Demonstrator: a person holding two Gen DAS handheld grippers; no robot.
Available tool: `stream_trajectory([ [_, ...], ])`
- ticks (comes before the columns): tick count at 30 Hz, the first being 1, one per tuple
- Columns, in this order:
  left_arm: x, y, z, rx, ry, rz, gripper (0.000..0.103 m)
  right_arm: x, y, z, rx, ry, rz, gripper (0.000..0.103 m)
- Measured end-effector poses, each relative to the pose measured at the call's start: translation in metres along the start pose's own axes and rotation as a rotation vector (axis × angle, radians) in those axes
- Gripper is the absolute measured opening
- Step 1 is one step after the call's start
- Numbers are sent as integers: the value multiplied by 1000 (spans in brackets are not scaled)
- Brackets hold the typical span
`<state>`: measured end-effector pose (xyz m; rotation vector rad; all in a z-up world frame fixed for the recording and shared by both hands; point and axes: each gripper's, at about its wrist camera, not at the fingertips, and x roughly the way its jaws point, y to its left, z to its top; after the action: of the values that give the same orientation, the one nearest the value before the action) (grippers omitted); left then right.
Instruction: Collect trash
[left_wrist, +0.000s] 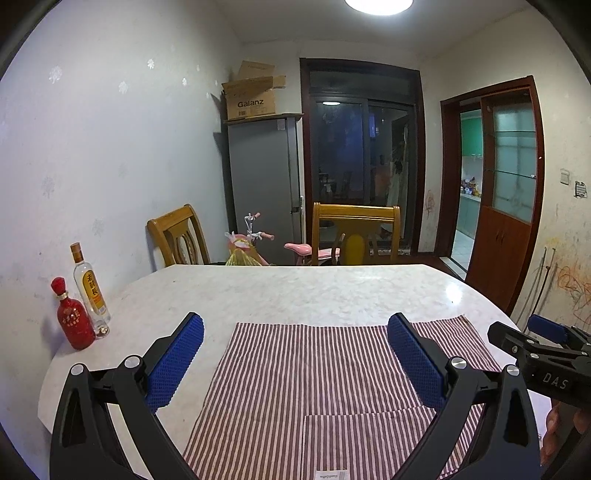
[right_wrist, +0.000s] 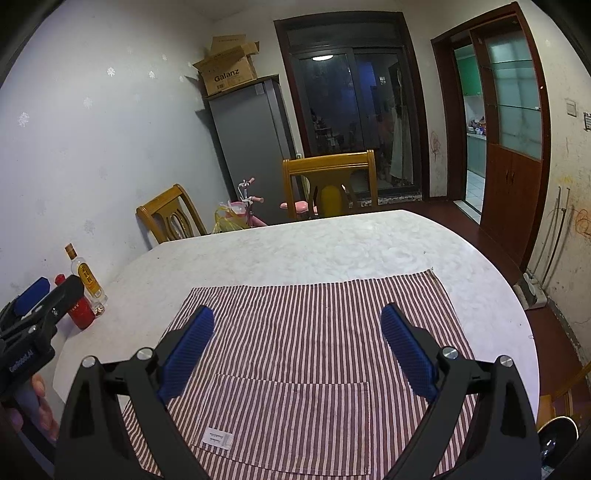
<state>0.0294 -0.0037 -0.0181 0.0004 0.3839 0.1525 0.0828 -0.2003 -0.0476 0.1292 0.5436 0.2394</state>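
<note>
A red-and-white striped cloth (left_wrist: 317, 384) lies flat on the marble table (left_wrist: 295, 288); it also shows in the right wrist view (right_wrist: 310, 332), with a sewn pocket and a small label (right_wrist: 218, 439). No loose trash shows on the table. My left gripper (left_wrist: 295, 325) is open and empty above the cloth's near part. My right gripper (right_wrist: 297, 317) is open and empty above the cloth. The right gripper (left_wrist: 543, 332) shows at the right edge of the left wrist view, and the left gripper (right_wrist: 37, 295) at the left edge of the right wrist view.
A red bottle (left_wrist: 72, 321) and a clear bottle with a yellow label (left_wrist: 90, 288) stand at the table's left edge by the wall. Two wooden chairs (left_wrist: 354, 232) stand behind the table, with a pink child's bike (left_wrist: 258, 243), a grey fridge (left_wrist: 264, 184) and a cardboard box (left_wrist: 253, 98).
</note>
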Motion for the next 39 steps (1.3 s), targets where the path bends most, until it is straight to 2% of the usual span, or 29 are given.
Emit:
stream_trajectory([
  [39, -9, -1, 10, -4, -28, -7, 97, -6, 7, 9, -9, -25, 10, 92],
])
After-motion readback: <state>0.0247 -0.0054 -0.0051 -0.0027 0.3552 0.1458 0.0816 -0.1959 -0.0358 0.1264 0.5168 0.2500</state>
